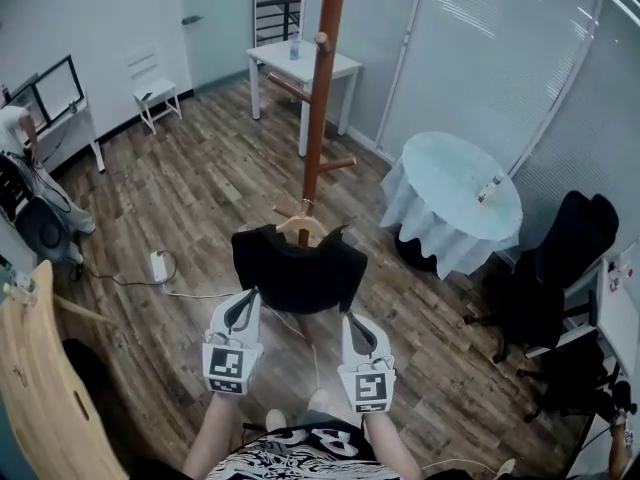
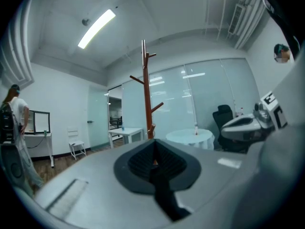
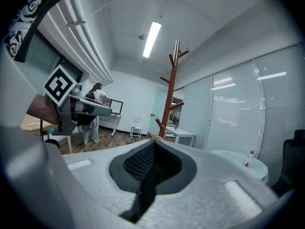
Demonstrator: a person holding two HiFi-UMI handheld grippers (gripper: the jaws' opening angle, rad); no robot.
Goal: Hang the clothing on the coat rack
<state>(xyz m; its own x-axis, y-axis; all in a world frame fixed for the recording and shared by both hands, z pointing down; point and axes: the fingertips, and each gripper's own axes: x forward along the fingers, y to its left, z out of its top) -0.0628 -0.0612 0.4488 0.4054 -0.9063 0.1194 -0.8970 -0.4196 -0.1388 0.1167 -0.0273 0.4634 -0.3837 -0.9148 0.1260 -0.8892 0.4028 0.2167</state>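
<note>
Black fabric of the shirt point(image 1: 298, 268) is pinched in both shut jaws, left gripper point(image 1: 245, 298) and right gripper point(image 1: 352, 318), likely so its wooden hanger point(image 1: 302, 226) leads beyond them toward the coat rack point(image 1: 318, 98) ahead.

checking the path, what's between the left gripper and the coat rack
Head view: only the black shirt on its wooden hanger, which the left gripper grips, lies before the coat rack.
</note>
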